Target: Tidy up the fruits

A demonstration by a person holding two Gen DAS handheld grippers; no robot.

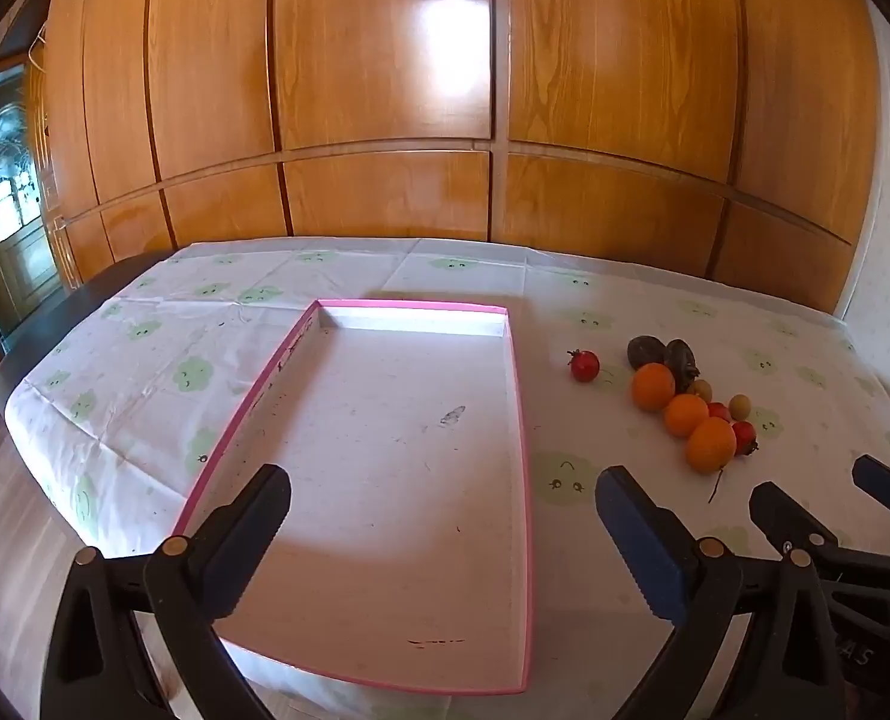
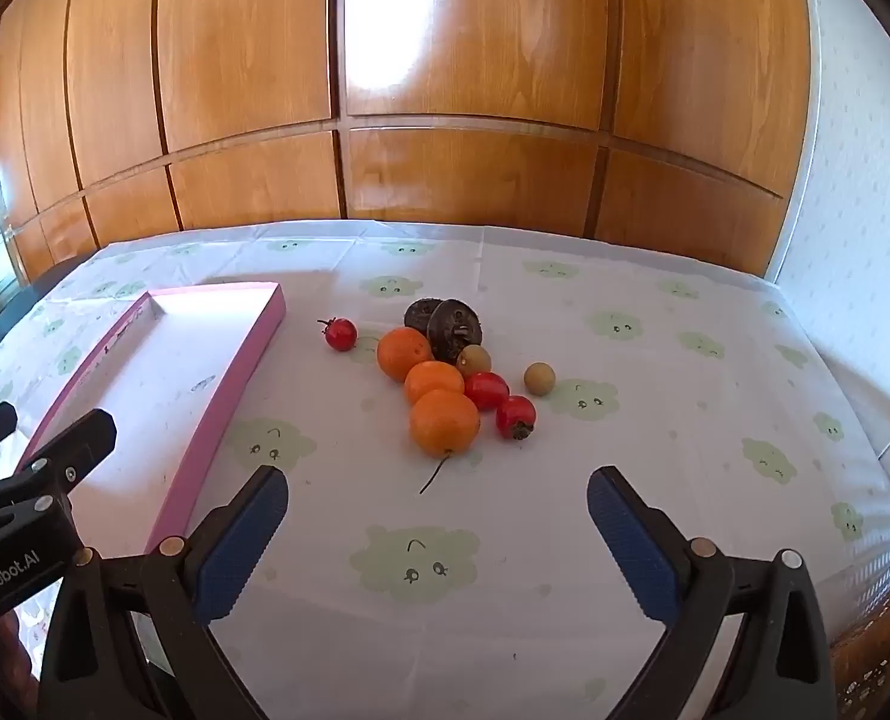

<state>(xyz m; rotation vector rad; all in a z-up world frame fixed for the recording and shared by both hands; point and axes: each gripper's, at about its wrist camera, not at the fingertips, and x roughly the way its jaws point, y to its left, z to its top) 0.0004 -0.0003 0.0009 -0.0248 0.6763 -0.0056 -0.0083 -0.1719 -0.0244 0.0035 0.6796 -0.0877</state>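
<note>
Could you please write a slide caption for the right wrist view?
Open right gripper faces a pile of fruit on the tablecloth, beside an empty pink tray.

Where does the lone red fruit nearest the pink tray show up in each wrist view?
Left wrist: the lone red fruit lies right of centre, between the pink tray and the fruit cluster.
Right wrist: centre-left, just right of the tray's far corner.
Shared landmark: the pink tray.

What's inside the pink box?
Nothing: the shallow pink-rimmed cardboard tray holds only its bare, scuffed white floor. The left gripper's fingers cover a near corner.
</note>
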